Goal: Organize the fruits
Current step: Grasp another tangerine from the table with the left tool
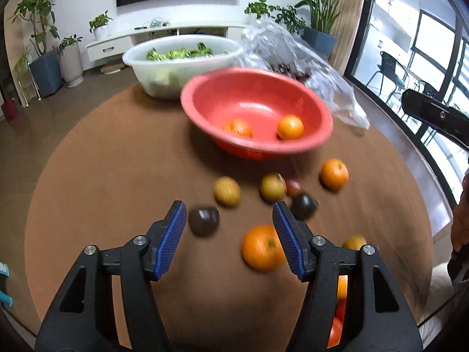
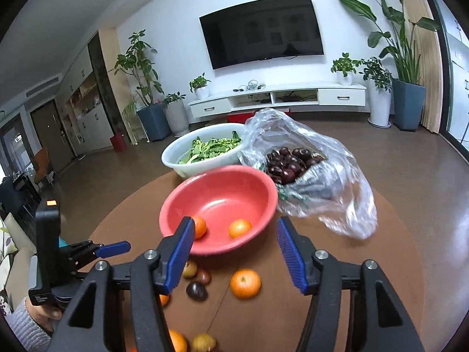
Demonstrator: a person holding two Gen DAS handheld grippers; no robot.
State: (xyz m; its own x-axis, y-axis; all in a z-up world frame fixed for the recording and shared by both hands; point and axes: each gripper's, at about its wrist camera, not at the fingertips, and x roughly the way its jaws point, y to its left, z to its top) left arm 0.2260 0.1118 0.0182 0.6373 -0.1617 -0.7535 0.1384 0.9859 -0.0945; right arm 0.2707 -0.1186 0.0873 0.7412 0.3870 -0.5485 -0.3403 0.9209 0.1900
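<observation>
A red bowl point(image 1: 190, 105) point(image 2: 263, 184) stands mid-table with two oranges point(image 1: 290, 127) point(image 2: 240, 228) inside. Loose fruit lies on the brown round table point(image 1: 117, 176) in front of it: a large orange point(image 1: 262, 247), another orange point(image 1: 334, 174) point(image 2: 245, 283), two yellow-green fruits point(image 1: 227, 191), a small red one point(image 1: 294, 186) and two dark ones point(image 1: 204, 221) point(image 2: 197, 291). My left gripper point(image 1: 228, 206) hovers open above this fruit, nothing between its blue pads. My right gripper point(image 2: 235, 224) is open too, empty, near the bowl's front rim.
A white basin point(image 1: 129, 58) point(image 2: 170, 158) of green leaves stands behind the bowl. Beside it a clear plastic bag point(image 1: 337, 88) point(image 2: 337, 193) holds dark fruit. More oranges and red fruit point(image 1: 341, 287) lie at the near table edge. A hand point(image 2: 44, 314) holds the left gripper's body.
</observation>
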